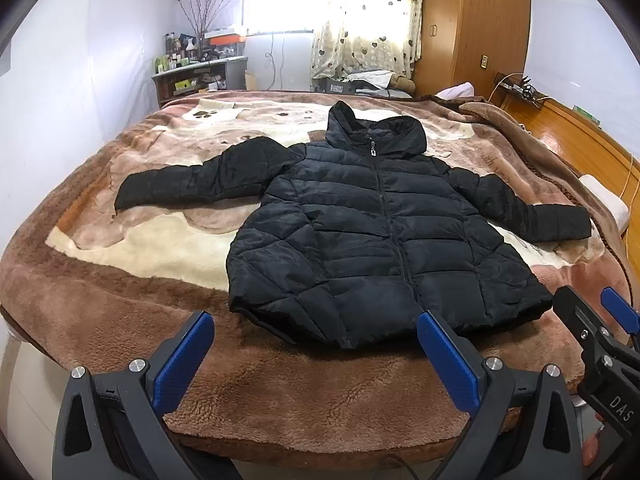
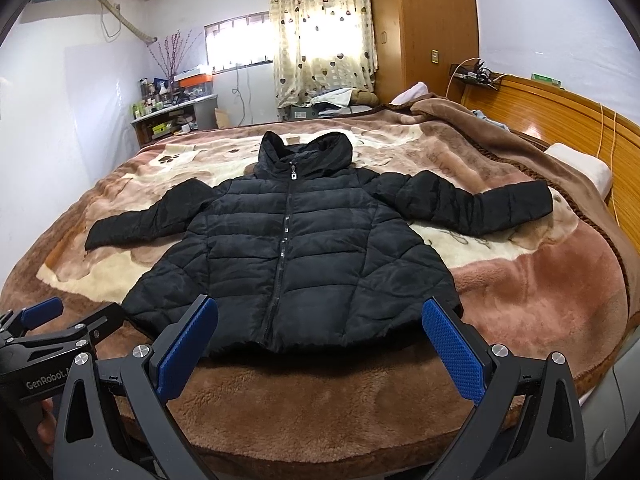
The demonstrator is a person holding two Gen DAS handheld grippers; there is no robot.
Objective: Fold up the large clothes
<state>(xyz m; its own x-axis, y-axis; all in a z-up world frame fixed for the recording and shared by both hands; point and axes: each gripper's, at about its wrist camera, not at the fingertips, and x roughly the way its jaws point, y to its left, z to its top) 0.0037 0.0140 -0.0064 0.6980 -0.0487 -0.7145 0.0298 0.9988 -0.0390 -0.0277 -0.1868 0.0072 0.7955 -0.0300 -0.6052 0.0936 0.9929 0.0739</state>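
A black hooded puffer jacket [image 1: 372,232] [image 2: 288,256] lies flat and zipped on the bed, front up, hood at the far end, both sleeves spread out sideways. My left gripper [image 1: 316,336] hovers open over the near edge of the bed, just short of the jacket's hem, with nothing between its blue pads. My right gripper [image 2: 320,328] is open too, its fingertips level with the hem and nothing held. Each view shows the other gripper at its edge: the right gripper [image 1: 596,312] and the left gripper [image 2: 72,316].
A brown plush blanket [image 1: 132,304] [image 2: 520,288] covers the whole bed. A wooden headboard [image 2: 560,120] and white pillow [image 2: 580,168] are on the right. A cluttered shelf [image 1: 196,76], curtained window and wooden wardrobe [image 1: 476,20] stand beyond the far side.
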